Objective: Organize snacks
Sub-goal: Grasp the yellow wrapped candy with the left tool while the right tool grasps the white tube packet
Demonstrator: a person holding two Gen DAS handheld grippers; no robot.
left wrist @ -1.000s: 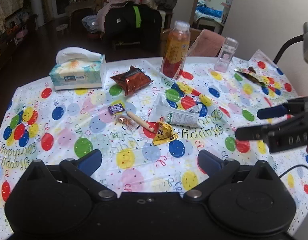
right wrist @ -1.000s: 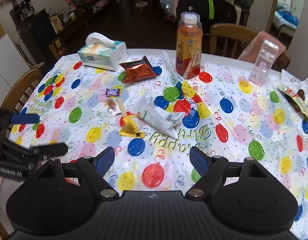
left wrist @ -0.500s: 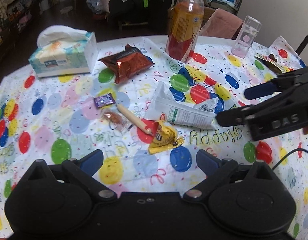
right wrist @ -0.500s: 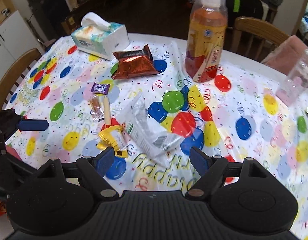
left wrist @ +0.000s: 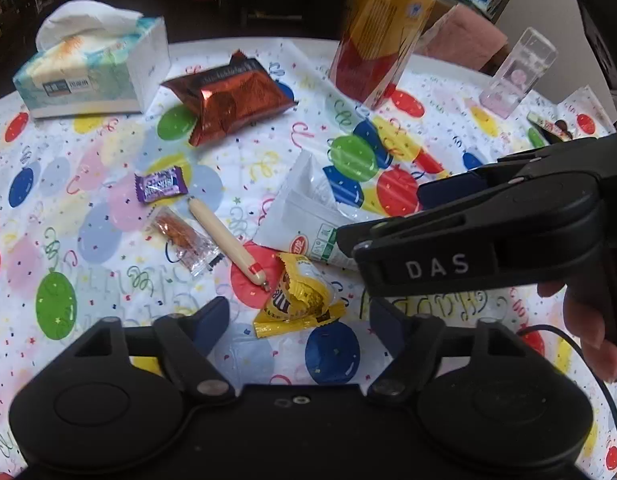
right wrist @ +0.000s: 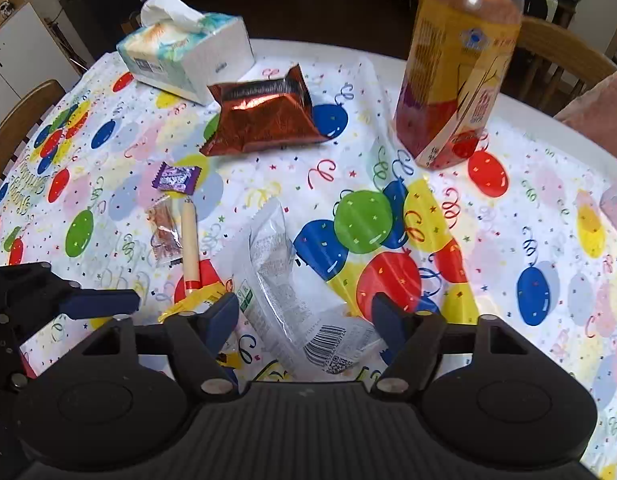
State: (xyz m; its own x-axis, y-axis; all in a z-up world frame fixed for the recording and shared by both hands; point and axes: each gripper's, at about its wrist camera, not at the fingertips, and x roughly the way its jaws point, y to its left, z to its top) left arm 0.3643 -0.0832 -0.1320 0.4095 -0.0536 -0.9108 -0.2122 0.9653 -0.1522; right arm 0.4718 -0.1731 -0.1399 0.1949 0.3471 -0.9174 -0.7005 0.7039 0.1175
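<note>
Organizing not yet begun, by appearance: every snack lies loose on the balloon-print cloth (right wrist: 488, 240), none gathered or contained. Landmark: the clear bag (right wrist: 284, 284), flat at mid-table. Left gripper (left wrist: 298, 316) and right gripper (right wrist: 306, 316) both stand wide and empty, hovering over the near edge; the right straddles the bag's near end, the left straddles the yellow candy pack (left wrist: 298, 300), which lies just left of the bag. Touching that pack, a sausage stick (left wrist: 226, 242) runs away to the far left; a small clear packet (left wrist: 182, 240) lies just beside the stick, and a purple candy (left wrist: 160, 184) beyond it. The red foil bag (left wrist: 232, 100) lies well beyond the clear bag, with the tissue box (left wrist: 92, 68) at far left and the bottle (right wrist: 456, 64) at far right. No tray or bin for the snacks shows. Judged remaining: the whole task.
</note>
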